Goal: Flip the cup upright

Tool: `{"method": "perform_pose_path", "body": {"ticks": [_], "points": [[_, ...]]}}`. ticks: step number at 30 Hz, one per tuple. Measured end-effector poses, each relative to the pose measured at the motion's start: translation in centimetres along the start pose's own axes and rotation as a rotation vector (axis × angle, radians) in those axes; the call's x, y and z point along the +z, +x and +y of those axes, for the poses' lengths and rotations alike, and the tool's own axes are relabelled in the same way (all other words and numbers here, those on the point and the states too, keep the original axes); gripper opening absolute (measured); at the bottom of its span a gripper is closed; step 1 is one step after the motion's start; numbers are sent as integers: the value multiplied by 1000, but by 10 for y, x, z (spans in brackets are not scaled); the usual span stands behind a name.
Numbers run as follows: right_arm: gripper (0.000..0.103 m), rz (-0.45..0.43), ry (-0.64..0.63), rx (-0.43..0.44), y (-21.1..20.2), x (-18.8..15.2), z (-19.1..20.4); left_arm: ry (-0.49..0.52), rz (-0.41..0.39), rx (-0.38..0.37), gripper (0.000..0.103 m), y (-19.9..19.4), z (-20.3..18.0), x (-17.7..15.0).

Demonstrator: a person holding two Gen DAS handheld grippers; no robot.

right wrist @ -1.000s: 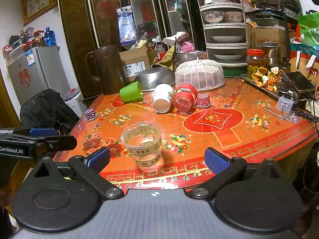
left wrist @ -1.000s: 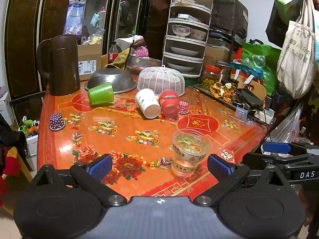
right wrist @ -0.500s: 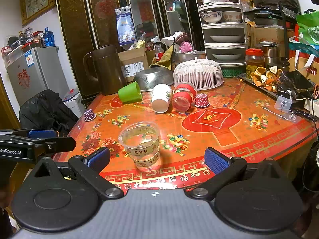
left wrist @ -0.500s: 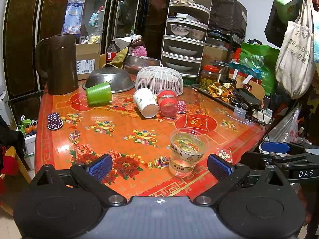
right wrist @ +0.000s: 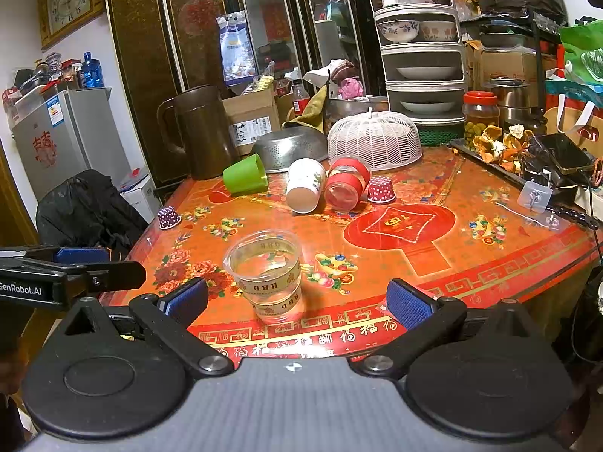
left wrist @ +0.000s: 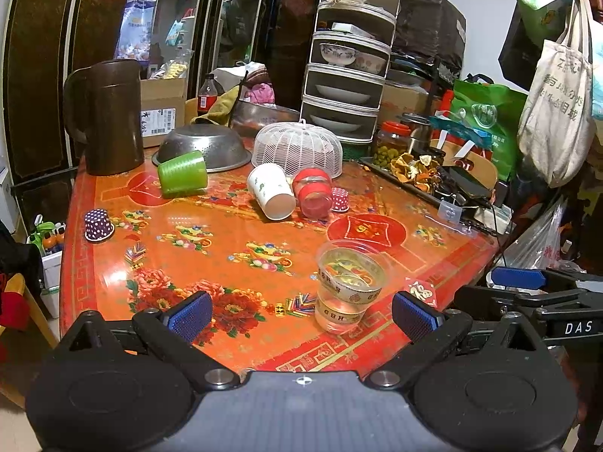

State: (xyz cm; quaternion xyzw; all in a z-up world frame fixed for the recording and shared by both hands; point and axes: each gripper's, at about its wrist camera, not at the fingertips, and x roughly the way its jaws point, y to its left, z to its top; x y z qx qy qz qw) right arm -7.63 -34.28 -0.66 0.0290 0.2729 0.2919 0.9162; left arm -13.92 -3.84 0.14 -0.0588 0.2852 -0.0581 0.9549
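Observation:
A clear plastic cup (left wrist: 348,286) with gold bands stands upright near the table's front edge; it also shows in the right wrist view (right wrist: 269,275). Farther back lie three cups on their sides: a green cup (left wrist: 182,177) (right wrist: 245,175), a white paper cup (left wrist: 271,196) (right wrist: 304,189) and a red-banded clear cup (left wrist: 313,192) (right wrist: 345,184). My left gripper (left wrist: 301,312) is open and empty, short of the table edge. My right gripper (right wrist: 296,303) is open and empty, with the clear cup just ahead between its fingers.
A brown pitcher (left wrist: 107,116), an upturned steel colander (left wrist: 205,147) and a white mesh food cover (left wrist: 297,148) stand at the back. Small dotted cups (left wrist: 98,225) (left wrist: 340,199) sit upside down. A tray of clutter (left wrist: 433,173) lines the right edge.
Both grippers have drifted slightly back and left; the scene on the table is unchanged and both stay open.

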Motion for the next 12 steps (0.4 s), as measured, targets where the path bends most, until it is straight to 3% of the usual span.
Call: {"method": "perform_pose_path", "body": {"ticks": [12], "points": [[102,-1,2,2,0,0,-1,-7,-16,4,102,1,0,0]]}}
